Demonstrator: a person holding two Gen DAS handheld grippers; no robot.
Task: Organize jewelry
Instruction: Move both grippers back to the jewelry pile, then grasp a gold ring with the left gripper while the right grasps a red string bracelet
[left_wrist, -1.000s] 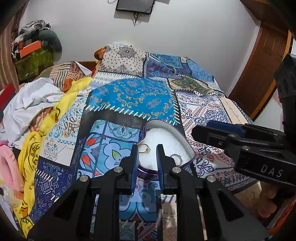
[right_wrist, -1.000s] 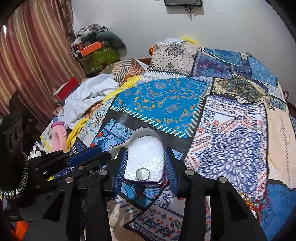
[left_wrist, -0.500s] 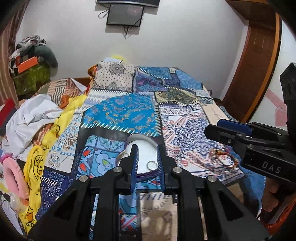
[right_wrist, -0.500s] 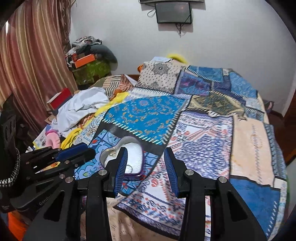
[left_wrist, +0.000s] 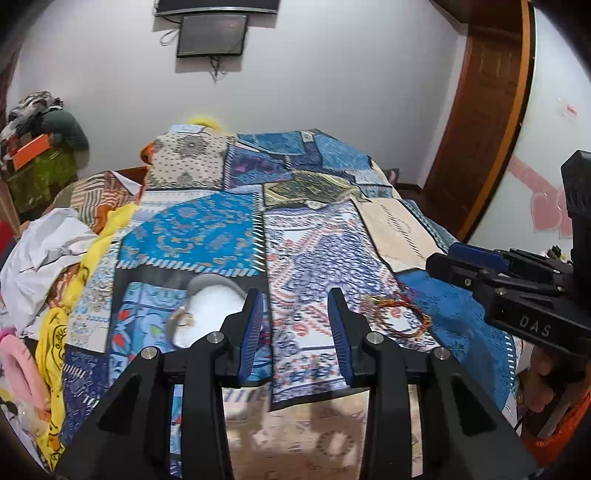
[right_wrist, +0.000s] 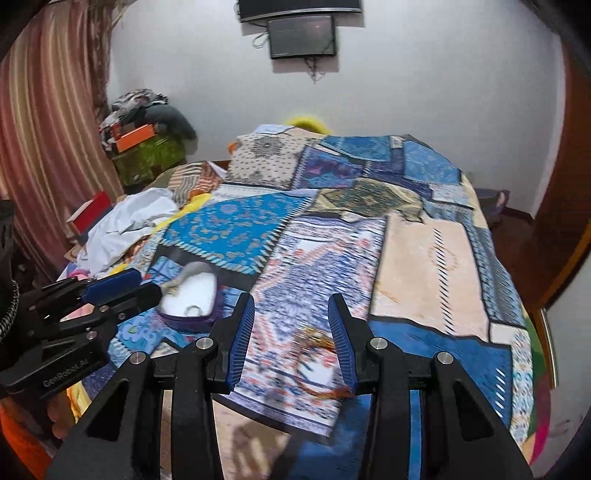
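Note:
A heart-shaped jewelry box (left_wrist: 212, 306) with a white lining and purple wall lies open on the patchwork bedspread (left_wrist: 306, 254). A gold ring (left_wrist: 185, 319) rests in it at the left. My left gripper (left_wrist: 295, 328) hovers above the spread just right of the box, its jaws opening with nothing between them. Thin red and gold bracelets (left_wrist: 400, 314) lie loose further right. In the right wrist view the box (right_wrist: 192, 295) sits left of my right gripper (right_wrist: 291, 336), which is open and empty above the bracelets (right_wrist: 317, 341). A silver ring (right_wrist: 192, 311) shows in the box.
A pile of white and yellow clothes (left_wrist: 48, 254) covers the bed's left side. Pillows (left_wrist: 188, 162) lie at the far end, a wooden door (left_wrist: 480, 122) stands on the right, and a striped curtain (right_wrist: 44, 147) hangs at left. Each gripper shows at the other view's edge.
Both grippers drew back and up from the box and swung right, bringing the bracelets into view. The left jaws, nearly shut before, have spread apart. The right jaws kept their gap.

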